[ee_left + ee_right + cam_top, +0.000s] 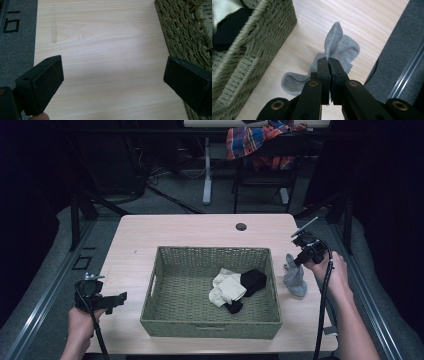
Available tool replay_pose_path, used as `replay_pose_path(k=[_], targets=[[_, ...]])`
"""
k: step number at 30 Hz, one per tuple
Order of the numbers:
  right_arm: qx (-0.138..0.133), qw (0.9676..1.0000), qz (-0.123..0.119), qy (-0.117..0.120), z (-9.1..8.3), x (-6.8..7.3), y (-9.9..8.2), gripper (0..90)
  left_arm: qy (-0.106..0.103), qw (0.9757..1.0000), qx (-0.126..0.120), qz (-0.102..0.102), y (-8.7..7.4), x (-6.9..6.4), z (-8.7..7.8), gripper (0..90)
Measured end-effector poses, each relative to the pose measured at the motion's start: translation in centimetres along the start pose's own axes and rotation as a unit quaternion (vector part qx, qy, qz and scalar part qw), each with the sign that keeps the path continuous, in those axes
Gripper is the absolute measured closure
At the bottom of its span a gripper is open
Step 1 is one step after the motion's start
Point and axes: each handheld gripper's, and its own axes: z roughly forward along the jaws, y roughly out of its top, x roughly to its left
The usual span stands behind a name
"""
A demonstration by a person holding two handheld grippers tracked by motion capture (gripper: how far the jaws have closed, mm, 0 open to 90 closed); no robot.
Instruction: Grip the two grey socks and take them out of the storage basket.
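Right hand-held gripper (328, 60) clamped on crumpled grey sock (339, 50) | left hand-held gripper (112, 75) wide open, empty

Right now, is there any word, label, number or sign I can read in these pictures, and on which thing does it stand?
No readable text on anything.
Black floor markings beside the table: box-like shapes, cut off at the edge, not readable as letters.
Basket, grey sock and both grippers: no label or brand shows.
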Motion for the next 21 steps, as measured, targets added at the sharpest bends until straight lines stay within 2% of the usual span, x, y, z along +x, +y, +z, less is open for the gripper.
replay_pose_path(k=[3, 6, 7, 12, 13, 16, 17, 18, 21], targets=[[0.009, 0.9999, 0.000, 0.009, 1.3, -0.1, -0.3, 88.4, 0.000, 1.0000, -0.001, 0.002, 0.1, -0.1, 0.1, 2.9], [0.012, 0.9998, -0.004, 0.013, 1.7, -0.2, -0.5, 88.4, 0.000, 1.0000, -0.001, 0.002, 0.1, -0.1, 0.1, 2.9], [0.006, 0.9997, 0.002, 0.023, 2.2, -0.4, -0.8, 88.3, 0.000, 1.0000, -0.002, 0.001, 0.1, -0.1, 0.2, 2.9], [0.012, 0.9997, 0.005, 0.021, 3.1, -0.4, -1.0, 88.2, -0.001, 1.0000, -0.002, 0.002, 0.1, -0.2, 0.2, 2.9], [0.020, 0.9993, 0.006, 0.030, 3.7, -0.6, -1.1, 88.1, -0.001, 1.0000, -0.002, 0.003, 0.1, -0.2, 0.1, 2.9], [0.026, 0.9992, 0.003, 0.030, 4.4, -0.5, -1.2, 87.9, -0.001, 1.0000, -0.002, 0.002, 0.1, -0.2, 0.1, 2.9], [0.023, 0.9993, 0.010, 0.028, 4.8, -0.4, -1.3, 87.6, -0.002, 1.0000, -0.001, 0.003, 0.1, -0.2, 0.2, 2.9], [0.024, 0.9991, 0.009, 0.035, 5.2, -0.3, -1.4, 87.6, -0.002, 1.0000, -0.001, 0.003, 0.1, -0.2, 0.2, 2.9], [0.039, 0.9987, 0.007, 0.031, 6.0, -0.1, -1.4, 86.8, -0.002, 1.0000, 0.000, 0.004, 0.1, -0.2, 0.1, 2.9]])
